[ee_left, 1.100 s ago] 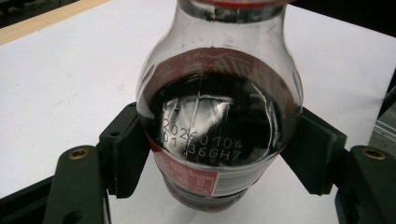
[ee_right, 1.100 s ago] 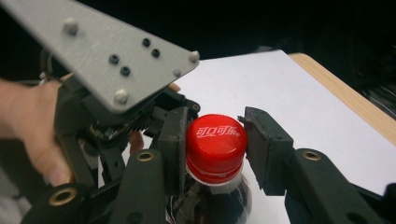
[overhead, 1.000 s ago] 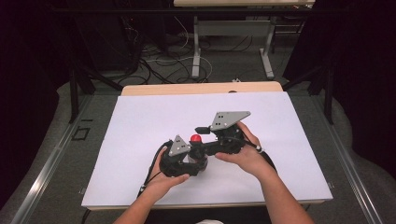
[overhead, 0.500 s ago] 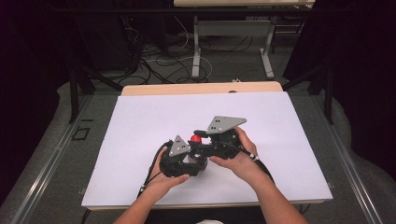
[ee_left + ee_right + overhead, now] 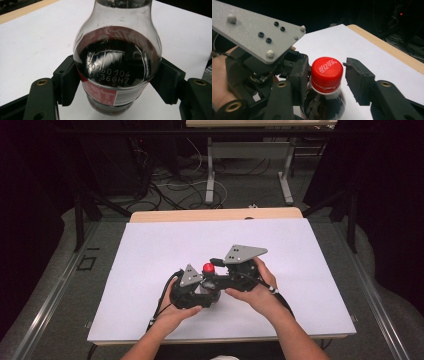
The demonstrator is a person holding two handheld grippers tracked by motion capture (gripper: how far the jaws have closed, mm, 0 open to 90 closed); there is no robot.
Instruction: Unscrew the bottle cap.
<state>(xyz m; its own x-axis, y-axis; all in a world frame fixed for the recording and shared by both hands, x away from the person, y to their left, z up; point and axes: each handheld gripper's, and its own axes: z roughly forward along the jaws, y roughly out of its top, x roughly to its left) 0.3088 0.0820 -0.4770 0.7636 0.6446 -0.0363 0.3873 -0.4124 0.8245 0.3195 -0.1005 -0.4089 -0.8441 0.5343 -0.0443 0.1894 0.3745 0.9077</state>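
Observation:
A cola bottle (image 5: pixel 117 65) with dark liquid and a red cap (image 5: pixel 327 71) stands just above the white table (image 5: pixel 150 250), near its front middle. My left gripper (image 5: pixel 115 82) is shut on the bottle's lower body, a pad pressed to each side. In the high view the left gripper (image 5: pixel 202 284) sits left of the red cap (image 5: pixel 208 268). My right gripper (image 5: pixel 328 75) is open around the cap: its left jaw lies against the cap and its right jaw stands a little apart. From above, the right gripper (image 5: pixel 216 262) reaches in from the right.
The left gripper's grey plate (image 5: pixel 254 30) and the hand holding it sit close on the left of the right gripper view. The table's wooden far edge (image 5: pixel 215 214) lies well beyond. Another table's legs (image 5: pixel 210 175) and cables stand on the floor behind.
The right gripper has drawn slightly closer to the left one and settled around the cap. The bottle and the left gripper have stayed in place.

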